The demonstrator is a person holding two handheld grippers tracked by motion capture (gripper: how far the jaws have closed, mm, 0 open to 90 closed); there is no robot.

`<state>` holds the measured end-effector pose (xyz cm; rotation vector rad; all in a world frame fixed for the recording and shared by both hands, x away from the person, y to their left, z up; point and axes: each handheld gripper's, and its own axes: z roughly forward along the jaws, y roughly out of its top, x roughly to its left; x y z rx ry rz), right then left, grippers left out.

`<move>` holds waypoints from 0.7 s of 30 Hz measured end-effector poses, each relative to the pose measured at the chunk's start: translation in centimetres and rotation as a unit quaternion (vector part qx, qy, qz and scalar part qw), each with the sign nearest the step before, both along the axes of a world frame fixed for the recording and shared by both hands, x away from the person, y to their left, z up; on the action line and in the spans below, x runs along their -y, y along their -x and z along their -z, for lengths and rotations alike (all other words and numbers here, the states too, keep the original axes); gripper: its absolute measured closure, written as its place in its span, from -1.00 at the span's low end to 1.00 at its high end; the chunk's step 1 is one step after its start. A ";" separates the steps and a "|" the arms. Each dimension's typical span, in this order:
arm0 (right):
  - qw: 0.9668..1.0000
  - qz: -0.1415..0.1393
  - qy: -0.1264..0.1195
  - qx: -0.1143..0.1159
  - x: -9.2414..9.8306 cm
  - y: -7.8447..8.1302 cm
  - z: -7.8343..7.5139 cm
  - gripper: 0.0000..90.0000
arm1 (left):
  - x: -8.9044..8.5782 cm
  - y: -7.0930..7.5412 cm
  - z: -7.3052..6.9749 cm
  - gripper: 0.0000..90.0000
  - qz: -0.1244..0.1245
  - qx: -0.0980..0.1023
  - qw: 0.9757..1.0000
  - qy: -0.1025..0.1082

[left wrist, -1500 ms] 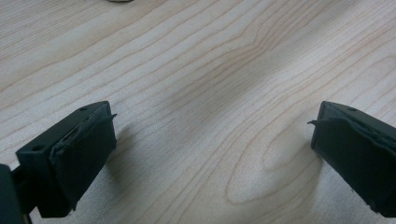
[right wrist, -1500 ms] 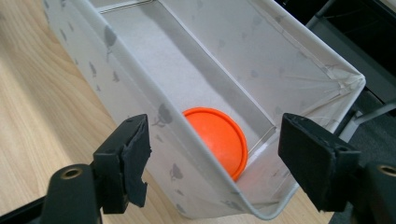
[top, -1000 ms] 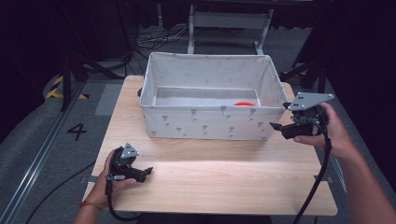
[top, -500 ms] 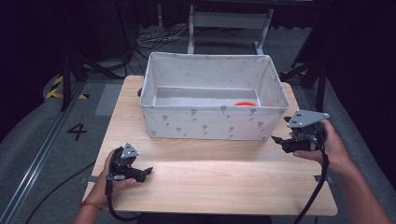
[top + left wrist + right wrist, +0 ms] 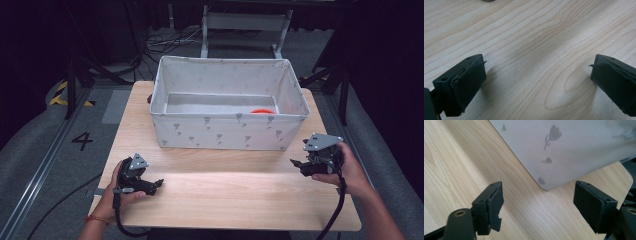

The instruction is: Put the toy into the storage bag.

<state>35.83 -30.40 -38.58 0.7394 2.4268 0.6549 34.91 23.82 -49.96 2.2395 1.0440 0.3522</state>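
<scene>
Fabric bin (image 5: pixel 227 131) sits mid-table toward the far edge, long axis running left to right. Its near right corner is the closest thing to my right gripper (image 5: pixel 298 165), which rests just in front of and outside that corner, jaws pointing left; in the right gripper view that corner (image 5: pixel 544 185) lies straight ahead between my wide-apart jaws, not touching. An orange thing (image 5: pixel 262 111) lies on the bin's floor by its right wall. My left gripper (image 5: pixel 157 183) is well in front of the bin's left end, jaws spread over bare table (image 5: pixel 531 50), holding nothing. Right hand is clearly nearer the bin.
</scene>
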 end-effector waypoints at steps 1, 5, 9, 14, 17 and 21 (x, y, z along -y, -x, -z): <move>1.000 0.001 -0.001 -0.002 0.0 0.0 0.3 -0.45 | 0.0 0.0 0.0 -0.99 0.000 0.000 1.000 0.000; 1.000 0.004 0.003 -0.005 0.2 0.2 1.5 -0.46 | 0.0 0.0 0.0 -0.99 -0.001 0.000 1.000 0.000; 1.000 0.013 -0.004 -0.017 0.7 0.4 3.2 -0.47 | 0.0 0.0 0.0 -0.99 -0.001 0.000 1.000 0.000; 0.999 0.022 -0.011 -0.026 1.4 0.8 4.8 -0.47 | 0.0 0.0 0.0 -0.99 -0.001 0.000 1.000 0.000; 0.999 0.023 -0.013 -0.027 1.9 1.2 5.7 -0.48 | 0.0 0.0 0.0 -0.99 -0.001 0.000 1.000 -0.001; 0.999 0.032 -0.026 -0.023 2.5 1.7 6.4 -0.51 | 0.0 0.0 0.0 -0.99 -0.002 0.000 1.000 -0.001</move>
